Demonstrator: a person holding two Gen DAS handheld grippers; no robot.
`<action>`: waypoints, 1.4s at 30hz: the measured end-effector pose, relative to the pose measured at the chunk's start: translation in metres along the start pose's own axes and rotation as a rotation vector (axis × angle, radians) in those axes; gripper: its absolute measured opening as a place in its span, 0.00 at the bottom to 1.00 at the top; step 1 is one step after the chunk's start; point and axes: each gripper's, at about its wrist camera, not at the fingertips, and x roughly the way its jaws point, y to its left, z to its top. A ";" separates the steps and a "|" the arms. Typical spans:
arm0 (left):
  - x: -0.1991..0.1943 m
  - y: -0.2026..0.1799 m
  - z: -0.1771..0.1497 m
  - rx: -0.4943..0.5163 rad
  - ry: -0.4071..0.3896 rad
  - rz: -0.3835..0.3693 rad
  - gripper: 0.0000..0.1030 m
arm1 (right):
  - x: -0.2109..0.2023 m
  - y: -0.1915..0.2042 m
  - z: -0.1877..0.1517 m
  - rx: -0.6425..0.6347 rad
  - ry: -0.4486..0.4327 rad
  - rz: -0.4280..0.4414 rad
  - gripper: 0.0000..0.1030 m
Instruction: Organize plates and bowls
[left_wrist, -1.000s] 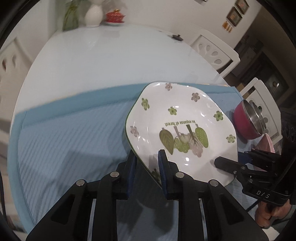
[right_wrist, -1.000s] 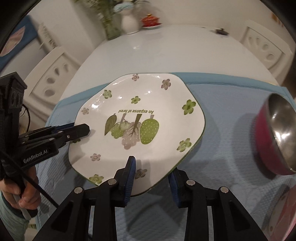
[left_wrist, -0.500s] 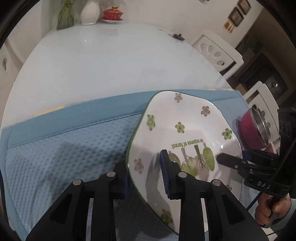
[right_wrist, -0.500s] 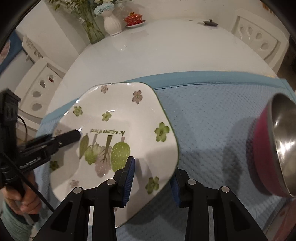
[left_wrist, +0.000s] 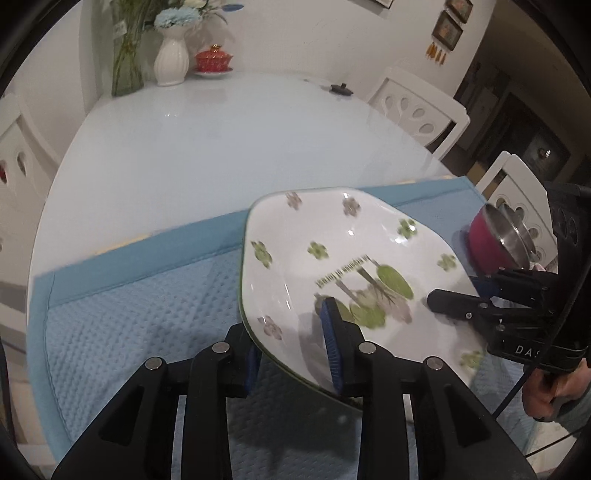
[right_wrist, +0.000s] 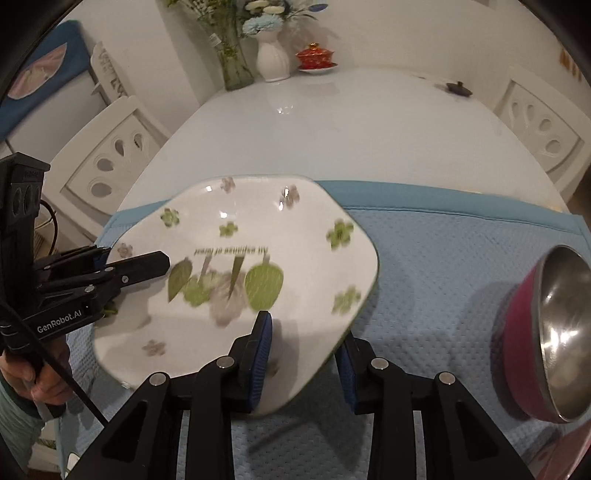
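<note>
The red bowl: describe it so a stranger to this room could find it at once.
Start at the white table and its blue mat. At the mat's right end, beside the flowered plate, lies the red bowl, tipped on its side, with a shiny metal inside.

A glossy white oval tabletop (left_wrist: 207, 147) carries a light blue waffle-textured mat (left_wrist: 140, 325) along its near edge. At the far edge stand a clear glass vase (left_wrist: 127, 70), a white ribbed ceramic vase (left_wrist: 171, 61) and a red lidded cup on a saucer (left_wrist: 213, 61); a small black lid (left_wrist: 341, 88) lies near the right edge.
</note>
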 end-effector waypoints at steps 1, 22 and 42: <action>0.000 0.003 0.000 -0.014 0.005 -0.003 0.25 | 0.002 0.001 0.000 -0.004 0.009 0.005 0.30; 0.006 0.039 -0.011 -0.162 0.016 0.026 0.25 | 0.037 0.000 0.015 -0.001 0.079 0.086 0.33; -0.094 -0.011 -0.012 -0.144 -0.118 0.045 0.25 | -0.077 0.024 0.006 -0.070 0.001 0.069 0.32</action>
